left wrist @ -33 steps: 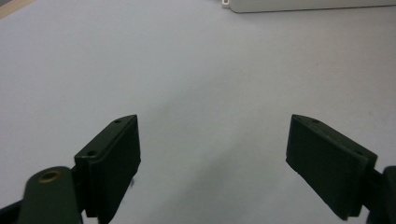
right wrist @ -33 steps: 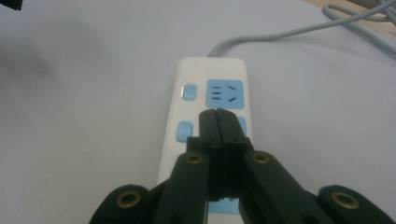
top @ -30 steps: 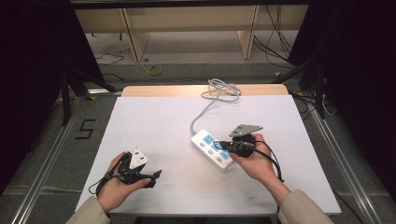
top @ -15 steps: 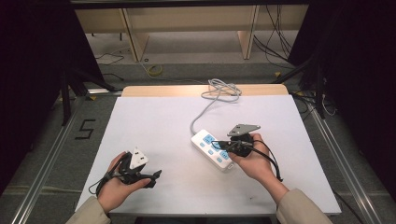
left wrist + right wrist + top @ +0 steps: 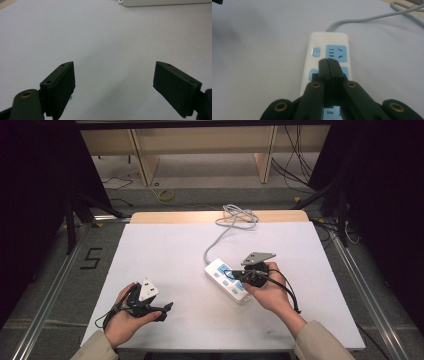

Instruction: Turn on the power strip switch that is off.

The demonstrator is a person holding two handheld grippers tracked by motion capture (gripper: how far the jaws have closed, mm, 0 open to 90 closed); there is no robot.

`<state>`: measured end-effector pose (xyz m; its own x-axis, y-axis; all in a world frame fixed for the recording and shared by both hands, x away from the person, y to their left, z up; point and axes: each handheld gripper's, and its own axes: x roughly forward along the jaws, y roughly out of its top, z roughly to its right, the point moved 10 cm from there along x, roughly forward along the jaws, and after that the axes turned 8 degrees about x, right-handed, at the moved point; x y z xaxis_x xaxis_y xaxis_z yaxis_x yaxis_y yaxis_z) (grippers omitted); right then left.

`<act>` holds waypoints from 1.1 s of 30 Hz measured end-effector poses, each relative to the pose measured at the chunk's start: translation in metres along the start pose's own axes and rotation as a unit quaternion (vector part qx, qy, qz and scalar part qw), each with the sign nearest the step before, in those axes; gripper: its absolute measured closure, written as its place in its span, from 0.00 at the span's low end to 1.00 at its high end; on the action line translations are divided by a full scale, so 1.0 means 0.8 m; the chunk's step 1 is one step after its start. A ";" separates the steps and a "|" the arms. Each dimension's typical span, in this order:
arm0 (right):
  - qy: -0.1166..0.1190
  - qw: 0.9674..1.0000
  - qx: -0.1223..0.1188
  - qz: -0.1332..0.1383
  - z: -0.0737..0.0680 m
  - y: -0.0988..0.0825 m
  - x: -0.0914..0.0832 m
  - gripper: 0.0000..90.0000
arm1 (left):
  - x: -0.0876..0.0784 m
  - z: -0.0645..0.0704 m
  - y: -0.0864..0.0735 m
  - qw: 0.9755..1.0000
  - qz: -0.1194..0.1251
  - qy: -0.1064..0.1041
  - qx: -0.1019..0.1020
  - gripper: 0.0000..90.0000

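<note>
On the white desk [image 5: 165, 250], right of the middle, lies the white plastic power strip with light-blue sockets and switches [image 5: 226, 280], its grey cable [image 5: 216, 240] running away to a loose coil at the far wooden edge. My right gripper [image 5: 328, 65] hangs over the strip's near half with its jaws clenched together on nothing, the joined tips pointing down between a small blue switch [image 5: 316, 52] and the blue socket [image 5: 336, 53] beside it; whether they already touch the plastic I cannot tell. I judge the step in hand to be pressing one of these switches with the shut tips. To do it well I should slide the tips sideways until they sit square over the button, not over the socket, then push straight down with a short, firm stroke. A slanted push could skate the light strip across the smooth sheet, so I want the force vertical and the wrist steady. My left gripper [image 5: 167, 308] rests near the desk's front left, well apart from the strip, jaws spread wide and empty; it could come over to brace the strip's end if it slips.
</note>
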<state>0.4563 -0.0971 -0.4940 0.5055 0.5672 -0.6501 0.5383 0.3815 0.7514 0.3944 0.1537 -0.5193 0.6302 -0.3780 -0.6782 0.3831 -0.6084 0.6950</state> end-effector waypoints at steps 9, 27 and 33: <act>0.003 1.000 0.001 -0.002 -0.002 0.002 0.003 1.00 | 0.000 0.000 0.000 1.000 0.000 0.000 0.000 0.20; 0.006 1.000 -0.001 -0.007 -0.006 0.004 0.011 1.00 | 0.000 0.000 0.000 1.000 0.000 -0.001 0.001 0.20; 0.006 1.000 -0.003 -0.009 -0.007 0.005 0.013 1.00 | 0.000 0.000 0.000 1.000 0.000 -0.001 0.000 0.20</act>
<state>0.4602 -0.0857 -0.4973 0.4874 0.5696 -0.6619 0.5436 0.3953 0.7404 0.3943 0.1534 -0.5194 0.6294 -0.3797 -0.6780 0.3820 -0.6087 0.6955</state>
